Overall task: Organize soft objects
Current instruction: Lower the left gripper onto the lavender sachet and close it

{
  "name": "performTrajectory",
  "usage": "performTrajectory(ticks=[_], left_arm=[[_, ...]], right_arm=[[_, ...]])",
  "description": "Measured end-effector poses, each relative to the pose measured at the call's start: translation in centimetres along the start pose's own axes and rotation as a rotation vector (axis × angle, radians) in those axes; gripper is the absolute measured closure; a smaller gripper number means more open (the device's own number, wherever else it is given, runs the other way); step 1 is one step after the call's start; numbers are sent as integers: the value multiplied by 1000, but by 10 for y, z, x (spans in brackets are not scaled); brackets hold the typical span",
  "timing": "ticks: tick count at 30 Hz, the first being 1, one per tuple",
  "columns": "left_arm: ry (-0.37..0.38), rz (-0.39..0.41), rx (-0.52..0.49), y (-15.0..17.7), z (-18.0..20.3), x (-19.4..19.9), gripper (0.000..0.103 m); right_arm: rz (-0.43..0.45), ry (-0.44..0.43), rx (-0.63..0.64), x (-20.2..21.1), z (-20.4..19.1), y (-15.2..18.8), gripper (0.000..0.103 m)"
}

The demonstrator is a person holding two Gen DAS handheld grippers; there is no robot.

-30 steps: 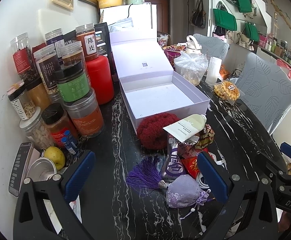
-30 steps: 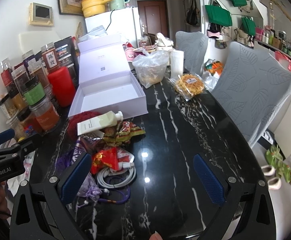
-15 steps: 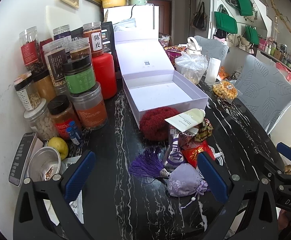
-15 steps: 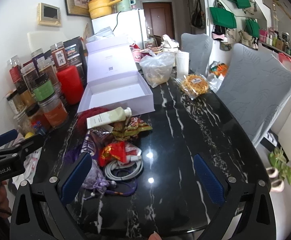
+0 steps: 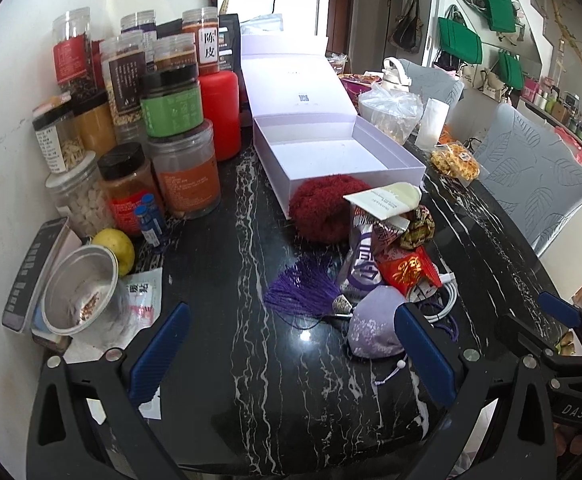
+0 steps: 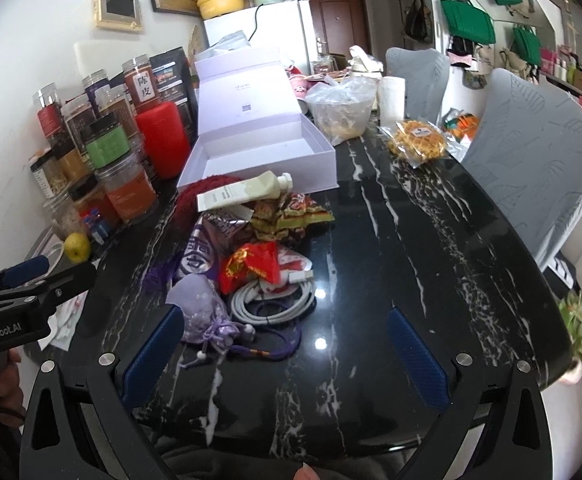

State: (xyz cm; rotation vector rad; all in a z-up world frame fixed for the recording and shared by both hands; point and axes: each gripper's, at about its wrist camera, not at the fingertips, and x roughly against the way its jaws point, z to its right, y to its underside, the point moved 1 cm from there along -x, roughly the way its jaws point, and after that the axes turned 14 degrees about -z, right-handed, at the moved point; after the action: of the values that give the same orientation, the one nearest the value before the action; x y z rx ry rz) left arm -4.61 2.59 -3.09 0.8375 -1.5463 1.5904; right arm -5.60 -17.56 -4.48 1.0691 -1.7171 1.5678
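Note:
A pile of soft things lies on the black marble table in front of an open white box [image 5: 331,156] [image 6: 259,152]: a red fuzzy ball [image 5: 319,208], a cream tube [image 5: 383,200] [image 6: 243,194], a purple foil bag [image 5: 361,256] [image 6: 199,252], a red pouch [image 5: 407,272] [image 6: 251,264], a patterned cloth [image 6: 287,216], a lilac sachet [image 5: 371,328] [image 6: 201,312] with a purple tassel [image 5: 303,296], and a white cable [image 6: 275,300]. My left gripper [image 5: 291,354] is open and empty just before the sachet. My right gripper [image 6: 287,354] is open and empty over the table's near edge.
Several spice jars [image 5: 171,120] and a red canister [image 5: 219,112] line the left wall. A foil cup [image 5: 79,296], a lemon [image 5: 115,248] and a remote [image 5: 31,276] lie near left. A bagged bowl [image 6: 339,108], a waffle pack [image 6: 417,144] and grey chairs [image 6: 531,168] stand right.
Both grippers have drawn back and risen a little, so the pile and box sit farther away in view. Nothing on the table has moved.

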Motion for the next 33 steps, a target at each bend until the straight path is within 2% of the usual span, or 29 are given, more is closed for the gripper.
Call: performTrajectory(ticks=[7, 23, 33], left_arm=[[57, -24, -16, 9, 3, -14, 0], [165, -92, -146, 10, 58, -65, 0], [171, -148, -213, 6, 80, -92, 0]], right_arm=[[-20, -19, -5, -14, 3, 9, 0], [-91, -7, -61, -41, 50, 22, 0], [-100, 18, -83, -48, 70, 20, 0]])
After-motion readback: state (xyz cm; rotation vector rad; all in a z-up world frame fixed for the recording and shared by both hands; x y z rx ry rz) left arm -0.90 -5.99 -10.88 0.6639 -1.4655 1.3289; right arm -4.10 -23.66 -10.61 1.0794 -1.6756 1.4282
